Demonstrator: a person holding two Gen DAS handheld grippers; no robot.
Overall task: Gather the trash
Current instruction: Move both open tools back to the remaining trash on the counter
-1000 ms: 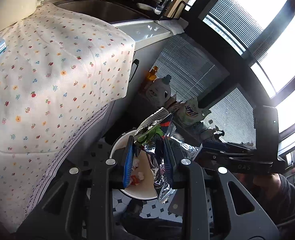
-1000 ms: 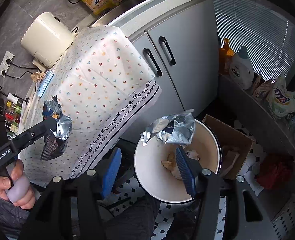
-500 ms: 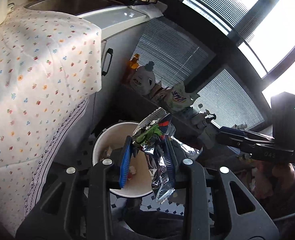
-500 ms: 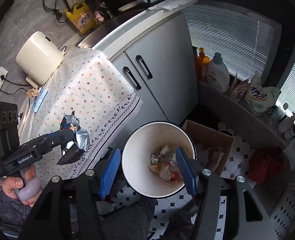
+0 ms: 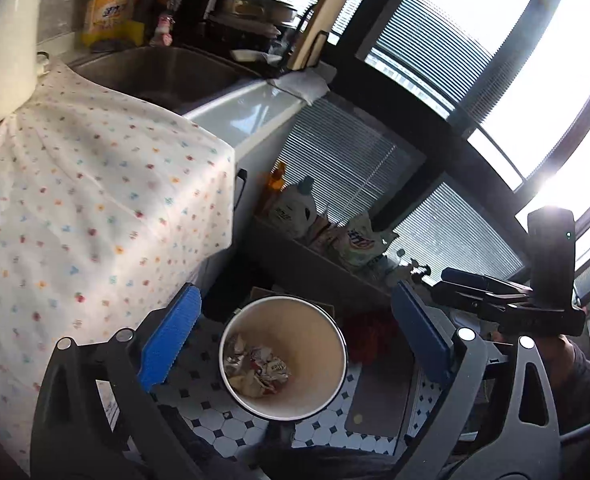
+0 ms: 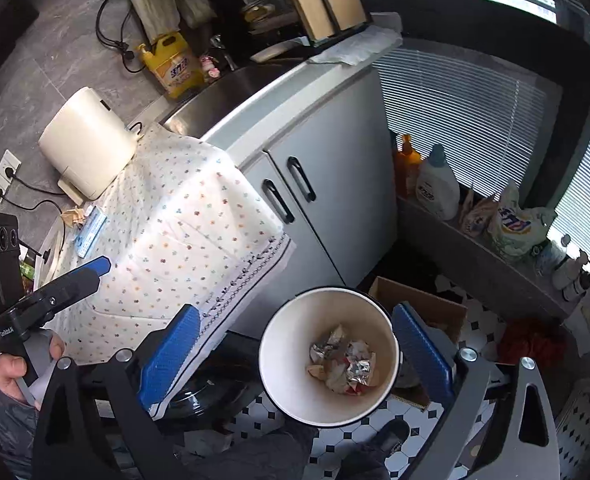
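Observation:
A white round trash bin point(image 5: 327, 332) stands on the tiled floor beside the table; it also shows in the right wrist view point(image 6: 283, 344). Crumpled foil and paper wrappers point(image 5: 257, 368) lie at its bottom, also seen in the right wrist view point(image 6: 345, 362). My left gripper point(image 5: 295, 340) is open and empty above the bin. My right gripper point(image 6: 295, 356) is open and empty, also above the bin. On the table, a crumpled brown scrap point(image 6: 73, 216) and a blue-white packet point(image 6: 89, 232) lie near the white appliance.
A floral tablecloth point(image 5: 95, 208) covers the table at left. A white appliance point(image 6: 87, 144) stands on it. Grey cabinets point(image 6: 315, 184) and a sink point(image 5: 163, 76) lie behind. Detergent bottles point(image 6: 435, 184) line a low ledge. A cardboard box point(image 6: 427, 304) sits beside the bin.
My left gripper opened and the foil wrapper it held dropped into the bin. Both grippers are higher, the bin looks smaller. The right gripper stayed open and empty.

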